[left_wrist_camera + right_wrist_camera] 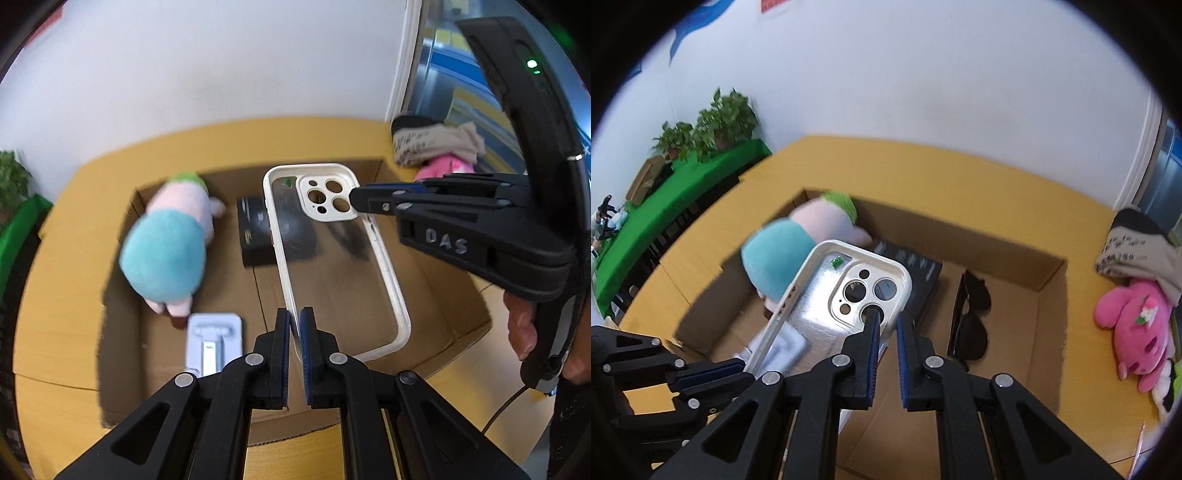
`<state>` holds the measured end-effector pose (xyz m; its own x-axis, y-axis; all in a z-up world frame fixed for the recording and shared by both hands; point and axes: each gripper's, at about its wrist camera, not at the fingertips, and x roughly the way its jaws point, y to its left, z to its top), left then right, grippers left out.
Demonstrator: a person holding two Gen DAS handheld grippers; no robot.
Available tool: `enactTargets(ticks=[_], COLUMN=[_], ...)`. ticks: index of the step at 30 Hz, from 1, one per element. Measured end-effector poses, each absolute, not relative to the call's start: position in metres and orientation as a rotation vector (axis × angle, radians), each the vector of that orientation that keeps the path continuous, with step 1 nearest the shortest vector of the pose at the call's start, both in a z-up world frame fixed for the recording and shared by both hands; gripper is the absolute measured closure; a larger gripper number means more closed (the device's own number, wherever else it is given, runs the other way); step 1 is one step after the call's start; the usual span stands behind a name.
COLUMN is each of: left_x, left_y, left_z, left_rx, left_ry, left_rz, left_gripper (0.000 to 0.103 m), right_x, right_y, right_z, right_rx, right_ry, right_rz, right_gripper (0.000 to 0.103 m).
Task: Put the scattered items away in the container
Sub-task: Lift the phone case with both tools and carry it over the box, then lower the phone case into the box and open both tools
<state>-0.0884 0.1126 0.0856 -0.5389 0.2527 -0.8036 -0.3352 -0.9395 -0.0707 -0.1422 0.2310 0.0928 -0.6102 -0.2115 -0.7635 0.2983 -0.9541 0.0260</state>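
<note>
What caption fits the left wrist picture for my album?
Both grippers, left and right, hold a clear phone case over the cardboard box.

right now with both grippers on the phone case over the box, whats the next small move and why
Probably lower it a little, then let go. The phone case hangs over the open cardboard box, pinched by the left gripper at its lower edge and the right gripper near the camera cutout. Bare box floor shows beneath it, between the black box and the sunglasses.

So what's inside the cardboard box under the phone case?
Inside the cardboard box: a plush toy, black box, sunglasses and a pale stand. The phone case covers part of the floor.
</note>
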Motion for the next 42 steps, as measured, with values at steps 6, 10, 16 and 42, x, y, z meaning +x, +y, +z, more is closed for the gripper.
enactTargets(ticks=[6, 10, 16, 42], left_x=[-0.106, -0.113, -0.118, -0.009], left_y=[0.117, 0.119, 0.119, 0.02], left_z=[0.037, 0.016, -0.008, 0.002], left_rx=[-1.449, -1.538, -1.658, -0.743], left_ry=[0.12, 0.122, 0.078, 0.024], left_rz=[2.42, 2.381, 2.317, 2.935], left_gripper=[0.098, 0.098, 0.098, 0.0], right_x=[-0.16, -0.166, -0.168, 0.017], right_y=[0.233, 0.231, 0.226, 0.281], right_z=[0.021, -0.003, -0.018, 0.006], right_rx=[1.403, 1.493, 1.592, 0.858], right_ry=[0.106, 0.105, 0.14, -0.032], right_rz=[-2.489, -2.451, -2.415, -2.925], right_gripper=[0.095, 0.095, 0.095, 0.026])
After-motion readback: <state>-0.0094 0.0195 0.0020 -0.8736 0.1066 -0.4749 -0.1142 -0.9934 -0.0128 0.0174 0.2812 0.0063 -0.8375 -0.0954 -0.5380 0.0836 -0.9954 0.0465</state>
